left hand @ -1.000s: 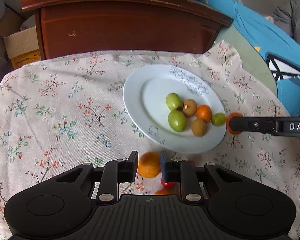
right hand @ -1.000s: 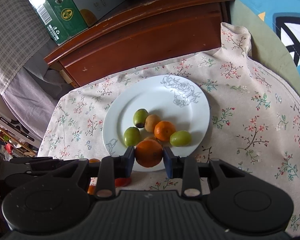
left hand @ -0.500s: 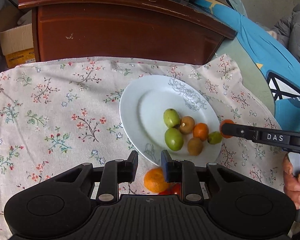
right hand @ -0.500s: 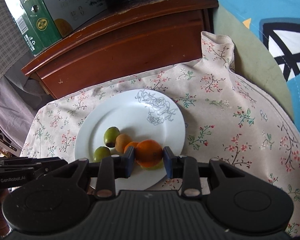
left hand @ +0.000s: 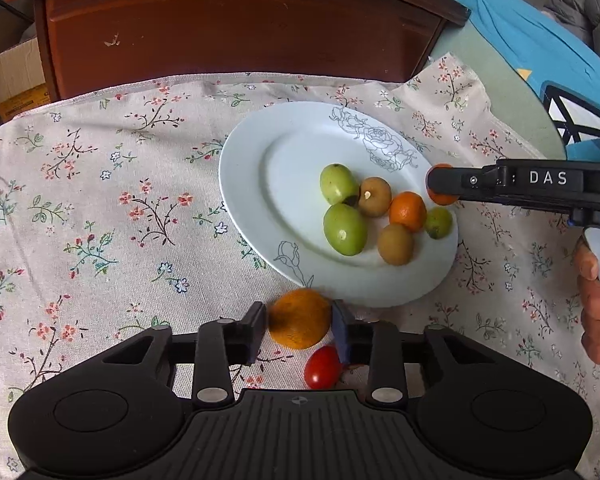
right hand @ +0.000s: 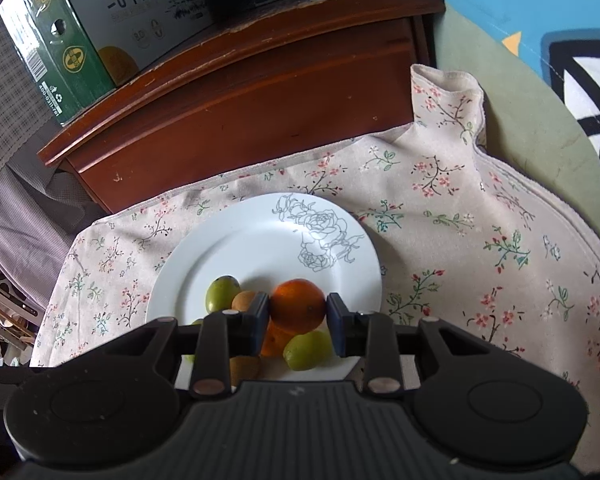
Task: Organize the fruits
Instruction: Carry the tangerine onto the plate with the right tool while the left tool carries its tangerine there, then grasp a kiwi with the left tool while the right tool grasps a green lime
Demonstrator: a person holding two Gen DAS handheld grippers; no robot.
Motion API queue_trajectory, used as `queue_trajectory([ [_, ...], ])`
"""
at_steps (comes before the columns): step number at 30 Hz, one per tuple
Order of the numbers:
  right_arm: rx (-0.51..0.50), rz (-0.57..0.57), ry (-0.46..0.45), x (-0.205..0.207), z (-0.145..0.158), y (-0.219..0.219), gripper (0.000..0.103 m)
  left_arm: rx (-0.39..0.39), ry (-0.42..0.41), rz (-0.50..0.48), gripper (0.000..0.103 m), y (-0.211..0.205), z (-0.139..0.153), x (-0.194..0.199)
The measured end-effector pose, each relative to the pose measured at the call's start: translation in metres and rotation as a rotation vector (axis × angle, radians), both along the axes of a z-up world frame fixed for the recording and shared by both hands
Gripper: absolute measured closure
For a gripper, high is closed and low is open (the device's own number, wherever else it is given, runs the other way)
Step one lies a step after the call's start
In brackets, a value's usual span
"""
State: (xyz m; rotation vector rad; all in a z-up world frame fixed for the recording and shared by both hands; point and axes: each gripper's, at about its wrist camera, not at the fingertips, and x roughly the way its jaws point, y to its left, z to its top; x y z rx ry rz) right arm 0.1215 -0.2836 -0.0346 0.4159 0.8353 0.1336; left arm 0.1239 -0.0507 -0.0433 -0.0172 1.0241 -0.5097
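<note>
mid-run on the fruit sorting. my right claw (right hand: 298, 318) is clamped on a round orange tangerine (right hand: 298, 309), hanging over the white rose-printed plate (right hand: 236, 248) low in the frame, above the green and brown fruits. next it needs lowering, then letting go. left claw (left hand: 300, 330) has just been widening around another orange tangerine (left hand: 300, 318) on the floral cloth (left hand: 100, 208), pads look just clear of it; a small red tomato (left hand: 322, 368) sits right below.

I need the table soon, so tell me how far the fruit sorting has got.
Done: six fruits lie on the plate. In hand: the right hand-held gripper holds an orange over the plate. Left: the left hand-held gripper, jaws just opening, straddles another orange on the cloth; a tomato waits beside it.
</note>
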Motion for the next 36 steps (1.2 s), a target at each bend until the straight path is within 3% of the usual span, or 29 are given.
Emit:
queue_trajectory([
  [7, 0.024, -0.006, -0.029, 0.001, 0.002, -0.001, 0.069, -0.018, -0.025, 0.027, 0.073, 0.002, 0.013, 0.004],
  [12, 0.043, -0.007, -0.036, -0.001, 0.006, -0.001, 0.069, -0.089, -0.057, 0.08, 0.073, 0.01, 0.03, 0.014],
  [23, 0.068, -0.002, 0.003, -0.001, 0.001, -0.002, 0.064, -0.11, -0.083, 0.101, 0.073, -0.008, 0.011, 0.048],
  [28, 0.064, 0.005, 0.009, -0.001, 0.001, -0.001, 0.064, -0.121, -0.097, 0.103, 0.07, -0.008, 0.018, 0.047],
  [32, 0.05, 0.022, -0.009, -0.005, 0.009, 0.003, 0.063, -0.112, -0.121, 0.14, 0.042, 0.0, 0.036, 0.039],
  [36, 0.06, 0.049, -0.007, -0.019, 0.016, 0.01, 0.06, -0.072, -0.145, 0.119, 0.042, 0.008, 0.055, 0.023],
])
